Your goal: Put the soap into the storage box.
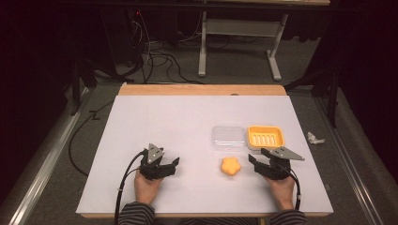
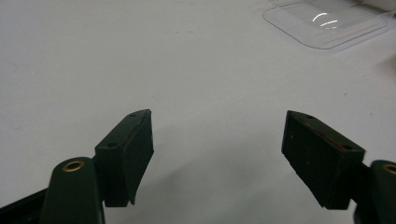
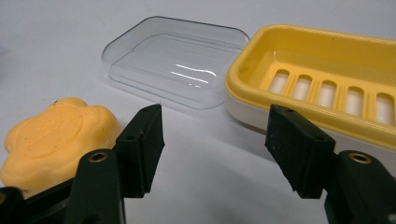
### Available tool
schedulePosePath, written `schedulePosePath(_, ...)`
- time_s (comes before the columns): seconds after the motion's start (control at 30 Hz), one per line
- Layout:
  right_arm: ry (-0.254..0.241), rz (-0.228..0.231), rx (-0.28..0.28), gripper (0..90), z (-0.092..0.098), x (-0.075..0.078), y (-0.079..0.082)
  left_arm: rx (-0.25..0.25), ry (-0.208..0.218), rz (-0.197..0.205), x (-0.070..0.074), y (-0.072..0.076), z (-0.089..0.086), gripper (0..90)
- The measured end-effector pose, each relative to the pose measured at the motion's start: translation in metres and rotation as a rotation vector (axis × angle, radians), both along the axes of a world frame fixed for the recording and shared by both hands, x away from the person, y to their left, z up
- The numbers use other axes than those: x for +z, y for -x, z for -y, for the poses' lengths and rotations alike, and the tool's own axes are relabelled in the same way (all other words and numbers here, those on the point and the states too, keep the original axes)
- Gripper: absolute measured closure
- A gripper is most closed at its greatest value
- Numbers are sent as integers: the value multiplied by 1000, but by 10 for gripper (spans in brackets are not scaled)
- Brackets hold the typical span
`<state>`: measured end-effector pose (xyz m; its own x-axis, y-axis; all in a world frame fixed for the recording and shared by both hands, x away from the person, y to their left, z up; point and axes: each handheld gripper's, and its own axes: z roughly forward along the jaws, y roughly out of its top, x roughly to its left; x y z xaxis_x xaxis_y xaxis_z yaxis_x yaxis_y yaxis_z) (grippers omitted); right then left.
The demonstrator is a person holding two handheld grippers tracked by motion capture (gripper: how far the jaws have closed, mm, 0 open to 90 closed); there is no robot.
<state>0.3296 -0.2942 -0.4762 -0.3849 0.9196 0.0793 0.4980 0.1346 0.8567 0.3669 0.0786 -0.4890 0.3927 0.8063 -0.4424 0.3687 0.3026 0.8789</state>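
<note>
We read the work in hand as getting the flower-shaped orange soap into the yellow soap dish, with the clear lid lying open-side up just beside the dish on its left; the soap rests on the white table, nearer the person than the lid and apart from it, between the two hands; our right gripper sits just beside the soap, and its jaws stand parted with nothing but bare table between them, as do the jaws of our left gripper, which waits well apart from the soap; to do this step well, we judge that the right gripper should swing toward the soap, straddle it across its lobed sides, and close gently, since a soap bar is likely slick and could squirt out under a hard pinch; the lift should then clear the dish's raised rim

From the high view we get the whole layout and both hands; the right gripper view adds what that one cannot: the slotted drain ribs inside the dish and the moulded pattern on the soap's top face; the left gripper view offers only a corner of the lid far off beyond its spread jaws
</note>
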Motion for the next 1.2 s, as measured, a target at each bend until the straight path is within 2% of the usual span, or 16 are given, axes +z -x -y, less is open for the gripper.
schedulePosePath(0.07,-6,-18,0,379,1,0,0,0,0,0,0,0,0,257)
schedulePosePath(0.1,-9,-42,7,373,1,1,1,-1,3,-2,0,0,0,256)
schedulePosePath(0.2,-22,-64,20,365,1,2,4,2,5,-6,0,-1,0,256)
schedulePosePath(0.37,-27,-58,48,349,0,5,8,3,5,-5,0,-1,0,257)
schedulePosePath(0.4,-23,-53,48,285,-4,7,11,3,5,-8,0,-1,0,257)
schedulePosePath(0.53,-13,-40,46,271,-10,10,16,1,4,-7,0,-1,-1,257)
schedulePosePath(0.73,-25,-64,58,255,-18,14,20,2,7,-7,0,-1,-1,256)
schedulePosePath(0.8,-37,-96,79,245,-21,17,22,2,8,-8,0,-1,-1,255)
schedulePosePath(0.93,-54,-102,95,216,-27,21,24,0,5,-5,0,-1,-1,255)
schedulePosePath(1.07,-40,-113,99,210,-31,23,24,1,6,-5,0,-1,-1,254)
schedulePosePath(1.1,-19,-124,112,210,-35,24,23,1,9,-7,0,-1,-1,255)
schedulePosePath(1.17,-11,-128,114,210,-36,24,23,1,7,-6,0,-1,-1,254)
schedulePosePath(1.2,16,-133,128,210,-41,25,22,3,9,-7,0,-1,-1,255)
